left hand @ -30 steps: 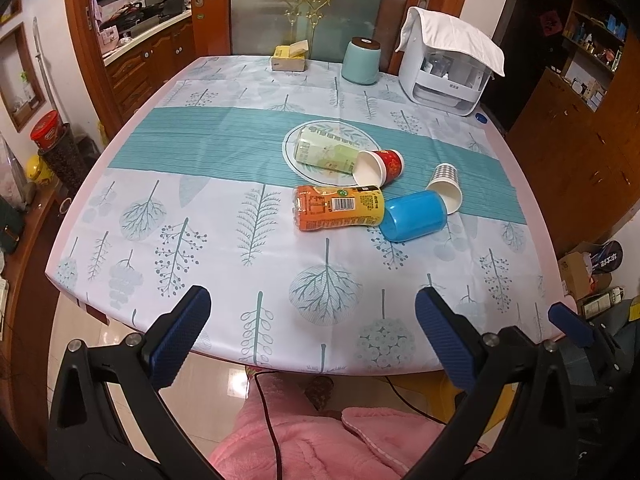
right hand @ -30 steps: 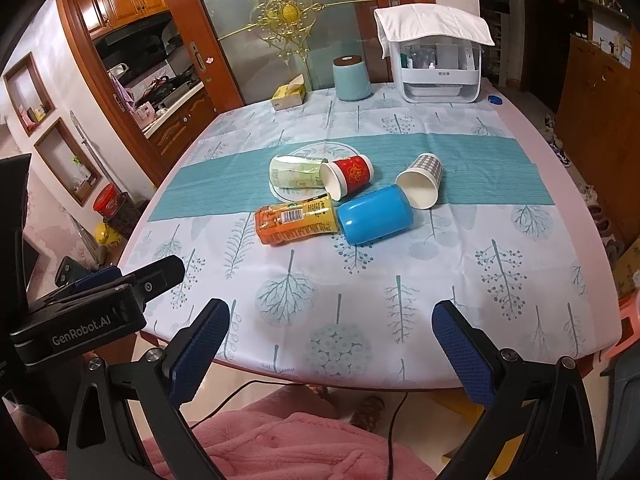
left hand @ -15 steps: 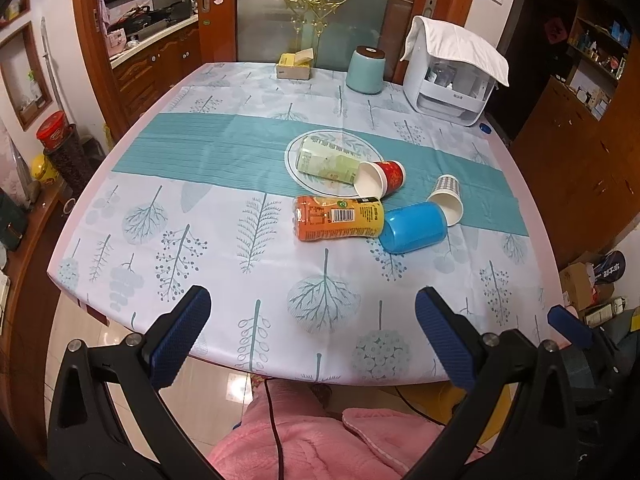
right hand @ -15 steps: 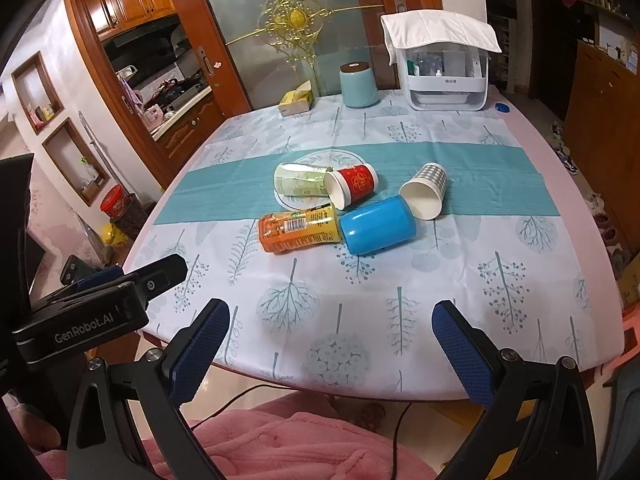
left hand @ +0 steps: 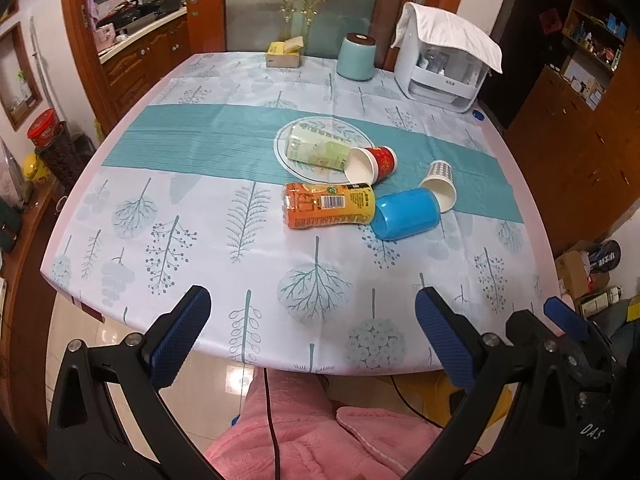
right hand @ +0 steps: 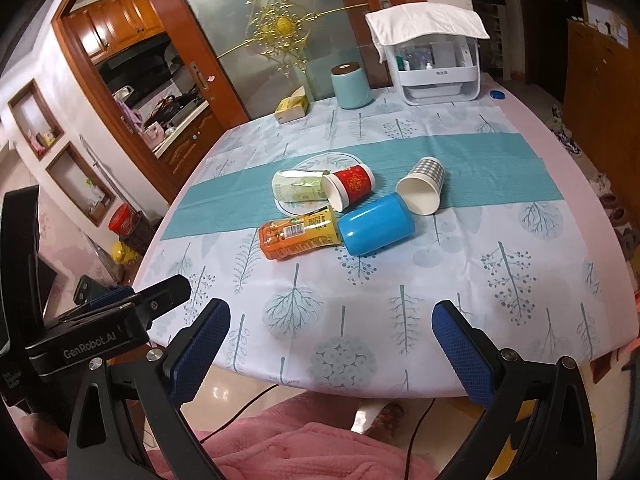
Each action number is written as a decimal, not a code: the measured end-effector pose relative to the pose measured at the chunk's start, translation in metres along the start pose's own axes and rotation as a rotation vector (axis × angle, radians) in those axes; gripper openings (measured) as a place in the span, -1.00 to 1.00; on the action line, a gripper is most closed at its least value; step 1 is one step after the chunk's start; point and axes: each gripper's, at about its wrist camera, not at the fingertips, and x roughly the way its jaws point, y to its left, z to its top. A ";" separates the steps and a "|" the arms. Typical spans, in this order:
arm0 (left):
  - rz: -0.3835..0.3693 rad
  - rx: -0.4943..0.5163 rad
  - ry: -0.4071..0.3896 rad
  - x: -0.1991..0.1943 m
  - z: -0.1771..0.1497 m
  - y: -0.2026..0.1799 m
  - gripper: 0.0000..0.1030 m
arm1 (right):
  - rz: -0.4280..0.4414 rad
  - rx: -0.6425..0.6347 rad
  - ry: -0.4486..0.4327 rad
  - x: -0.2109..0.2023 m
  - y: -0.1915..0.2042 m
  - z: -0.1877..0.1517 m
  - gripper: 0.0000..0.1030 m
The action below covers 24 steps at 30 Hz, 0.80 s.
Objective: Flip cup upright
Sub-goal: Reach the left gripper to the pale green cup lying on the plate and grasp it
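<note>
blue cup (right hand: 376,224) lies on its side mid-tabletop (right hand: 520,280), touching an orange bottle (right hand: 300,233) and 2 paper cups. both hand-held grippers, left (left hand: 312,340) and right (right hand: 330,350), hover wide open, empty. risk: crowding neighbours may roll when it is grasped.

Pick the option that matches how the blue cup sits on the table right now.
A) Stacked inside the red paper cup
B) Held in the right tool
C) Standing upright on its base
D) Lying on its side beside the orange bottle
D: the blue cup lies on its side on the tablecloth, next to the orange bottle, while both the left tool and the right tool are open and well short of it.
</note>
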 end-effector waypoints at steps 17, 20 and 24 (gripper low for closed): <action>-0.059 0.175 0.102 0.058 0.065 0.019 0.97 | -0.044 -0.067 -0.044 0.057 0.014 0.029 0.99; -0.031 0.297 0.118 0.077 0.088 0.017 0.97 | -0.052 -0.076 -0.018 0.082 0.017 0.039 0.99; -0.001 0.470 0.152 0.111 0.118 0.010 0.97 | -0.082 -0.106 -0.001 0.122 0.025 0.055 0.99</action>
